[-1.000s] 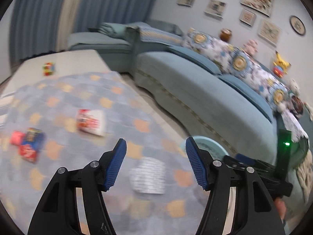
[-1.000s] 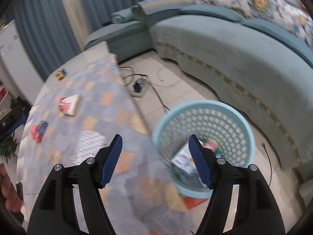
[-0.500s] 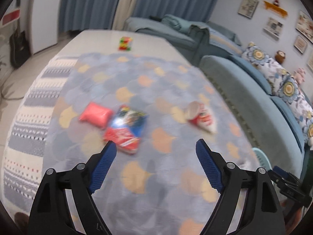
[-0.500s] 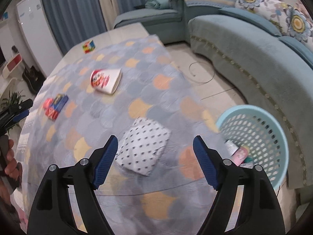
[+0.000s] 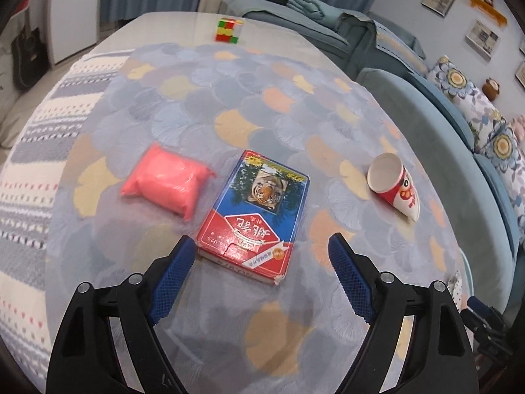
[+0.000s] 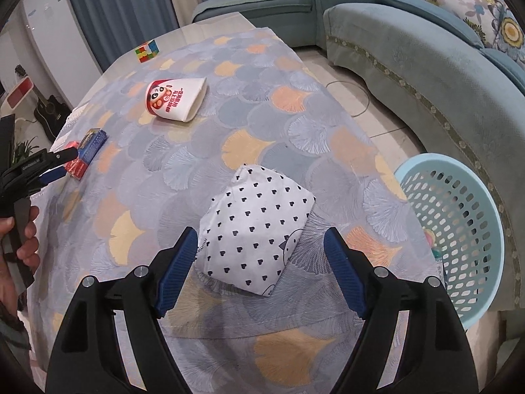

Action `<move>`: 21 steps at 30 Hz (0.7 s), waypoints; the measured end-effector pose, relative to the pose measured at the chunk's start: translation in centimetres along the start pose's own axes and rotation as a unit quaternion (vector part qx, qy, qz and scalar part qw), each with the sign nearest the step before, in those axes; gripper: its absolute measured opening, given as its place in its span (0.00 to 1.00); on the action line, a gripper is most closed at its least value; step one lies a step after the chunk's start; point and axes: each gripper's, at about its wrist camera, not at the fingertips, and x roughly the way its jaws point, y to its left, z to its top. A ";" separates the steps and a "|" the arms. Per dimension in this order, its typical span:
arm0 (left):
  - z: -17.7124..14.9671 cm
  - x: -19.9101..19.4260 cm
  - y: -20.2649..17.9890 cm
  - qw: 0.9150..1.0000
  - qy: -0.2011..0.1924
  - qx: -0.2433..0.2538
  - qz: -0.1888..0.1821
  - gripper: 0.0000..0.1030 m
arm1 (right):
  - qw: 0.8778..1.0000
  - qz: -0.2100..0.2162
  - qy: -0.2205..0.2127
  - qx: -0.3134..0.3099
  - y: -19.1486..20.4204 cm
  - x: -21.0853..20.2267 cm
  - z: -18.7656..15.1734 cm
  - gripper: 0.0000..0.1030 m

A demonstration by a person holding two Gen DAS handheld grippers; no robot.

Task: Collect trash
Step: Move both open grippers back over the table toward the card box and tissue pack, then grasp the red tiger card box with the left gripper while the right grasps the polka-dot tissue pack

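Left wrist view first: reading from the left, we see a soft pink plastic-wrapped packet [image 5: 165,182] lying on the grey tablecloth with its yellow and orange fan pattern [image 5: 229,105]. Just beside it to the right lies a flat red-and-blue card box with a tiger picture [image 5: 254,213]. Our left gripper [image 5: 257,266] hangs over the near end of that box with its blue-padded jaws spread wide. They have just been opening, and the near edge of the box sits between the fingertips, with neither pad pressing on it. Further right, well apart from the box, a red-and-white paper cup [image 5: 395,185] lies on its side with its mouth turned toward the far left. A small multicoloured puzzle cube [image 5: 228,29] sits at the far end of the table.

In the right wrist view, the left gripper shows at the left edge, held in a hand [image 6: 19,236]. At centre a crumpled white paper bag printed with small black hearts [image 6: 257,234] lies on the cloth. Our right gripper [image 6: 261,254] is poised over its near end, jaws wide and just opened further, gripping nothing. At the right a pale blue perforated plastic basket [image 6: 459,223] stands on the floor beside the table.
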 end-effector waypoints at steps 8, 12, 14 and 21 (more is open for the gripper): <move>-0.6 0.5 -3.2 0.998 0.020 0.051 -0.041 0.78 | 1.000 0.006 0.003 0.003 0.1 0.4 -0.1 0.73; 0.3 1.6 -3.4 0.999 0.025 0.043 -0.005 0.80 | 1.000 0.012 0.003 0.002 0.3 0.2 0.0 0.73; 1.0 2.6 -3.4 0.999 0.037 0.036 0.017 0.80 | 1.000 0.017 0.004 0.006 0.5 0.2 0.0 0.73; 1.4 4.6 -5.3 0.992 0.051 0.082 0.087 0.74 | 0.999 0.022 0.030 0.030 0.3 1.8 0.4 0.78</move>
